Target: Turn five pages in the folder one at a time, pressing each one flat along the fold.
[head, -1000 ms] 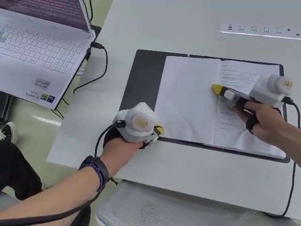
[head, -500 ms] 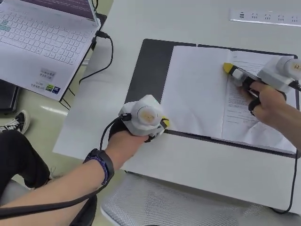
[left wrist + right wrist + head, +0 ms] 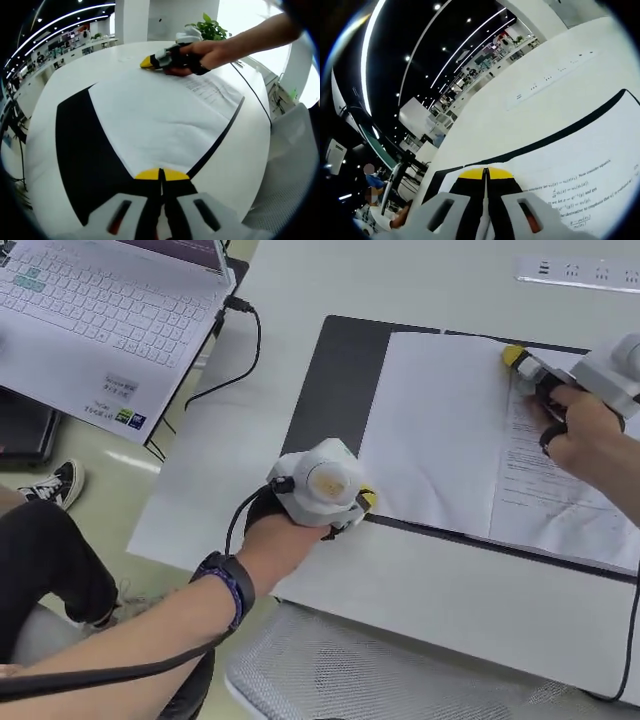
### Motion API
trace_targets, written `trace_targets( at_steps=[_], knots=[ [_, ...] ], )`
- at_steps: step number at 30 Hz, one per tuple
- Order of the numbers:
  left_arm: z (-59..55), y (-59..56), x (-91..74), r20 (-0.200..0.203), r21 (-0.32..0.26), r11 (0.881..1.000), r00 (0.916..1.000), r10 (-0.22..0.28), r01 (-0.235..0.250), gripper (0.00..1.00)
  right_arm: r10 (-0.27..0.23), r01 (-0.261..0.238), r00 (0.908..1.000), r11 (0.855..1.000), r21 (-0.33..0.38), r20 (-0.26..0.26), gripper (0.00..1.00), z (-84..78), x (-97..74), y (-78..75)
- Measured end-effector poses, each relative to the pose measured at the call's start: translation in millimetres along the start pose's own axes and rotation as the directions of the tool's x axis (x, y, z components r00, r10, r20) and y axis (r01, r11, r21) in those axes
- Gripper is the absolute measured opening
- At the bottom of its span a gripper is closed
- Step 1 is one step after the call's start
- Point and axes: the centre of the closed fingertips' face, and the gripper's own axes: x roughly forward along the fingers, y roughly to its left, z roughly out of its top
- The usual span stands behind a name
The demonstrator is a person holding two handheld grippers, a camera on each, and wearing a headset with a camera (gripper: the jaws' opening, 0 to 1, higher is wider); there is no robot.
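The folder (image 3: 335,390) lies open on the white table (image 3: 300,280), with its black cover under two pages. The blank page (image 3: 440,430) spreads just ahead of the jaws of the left gripper (image 3: 161,174). The printed page (image 3: 550,480) is beyond it, on the other side of the fold. The left jaws are together, the yellow tips touching one another, at the near edge of the folder. It seems that they press on the black cover just beside the corner of the blank page, but I cannot tell this surely. The right gripper (image 3: 485,173) also has its jaws closed, with nothing between them. Its tips are down at the far end of the fold, and the printed lines are just to their right. A power strip (image 3: 580,272) lies ahead of the right jaws, well apart from the folder. A laptop (image 3: 100,320) stands far to the left of the left jaws.
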Motion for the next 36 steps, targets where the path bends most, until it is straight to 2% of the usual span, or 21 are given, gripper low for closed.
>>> trace_targets(
  at_steps=[5, 8, 14, 19, 22, 25, 28, 36],
  knots=[
    [-0.5, 0.4, 0.4, 0.003, -0.002, 1.0, 1.0, 0.0, 0.0, 0.0, -0.006, 0.006, 0.9999, 1.0, 0.017, 0.012, 0.0, 4.3, 6.4, -6.4],
    [-0.4, 0.9, 0.3, 0.004, -0.008, 1.0, 1.0, -0.005, 0.005, 0.0, 0.006, -0.006, 1.0, 1.0, -0.03, 0.003, 0.0, 3.0, 5.9, -5.0],
    [0.3, 0.9, 0.6, 0.006, -0.004, 1.0, 1.0, -0.003, 0.003, 0.0, 0.035, -0.037, 0.9988, 0.998, -0.054, -0.033, 0.0, -5.5, -1.5, 0.3],
    [0.8, 1.0, 0.8, 0.007, -0.003, 1.0, 1.0, -0.003, 0.003, 0.0, 0.075, -0.082, 0.994, 0.993, -0.085, -0.08, 0.0, -20.9, -16.7, 12.6],
    [1.1, 0.9, 0.8, 0.008, -0.001, 1.0, 1.0, -0.001, 0.001, 0.0, 0.082, -0.09, 0.9925, 0.992, -0.085, -0.09, 0.0, -26.4, -23.8, 16.3],
    [1.5, 0.7, 0.3, 0.012, -0.006, 1.0, 0.9999, 0.0, 0.0, 0.0, 0.103, -0.113, 0.9888, 0.989, -0.096, -0.108, 0.0, -37.1, -37.9, 27.6],
    [1.5, 1.0, 0.5, 0.016, -0.014, 1.0, 0.9999, 0.001, -0.001, 0.0, 0.118, -0.128, 0.9867, 0.988, -0.084, -0.111, 0.0, -42.2, -43.4, 25.1],
    [1.8, 1.4, 0.2, 0.022, -0.032, 0.999, 0.9998, -0.003, 0.004, 0.0, 0.135, -0.147, 0.9827, 0.985, -0.095, -0.127, 0.0, -54.3, -59.4, 35.5]
  ],
)
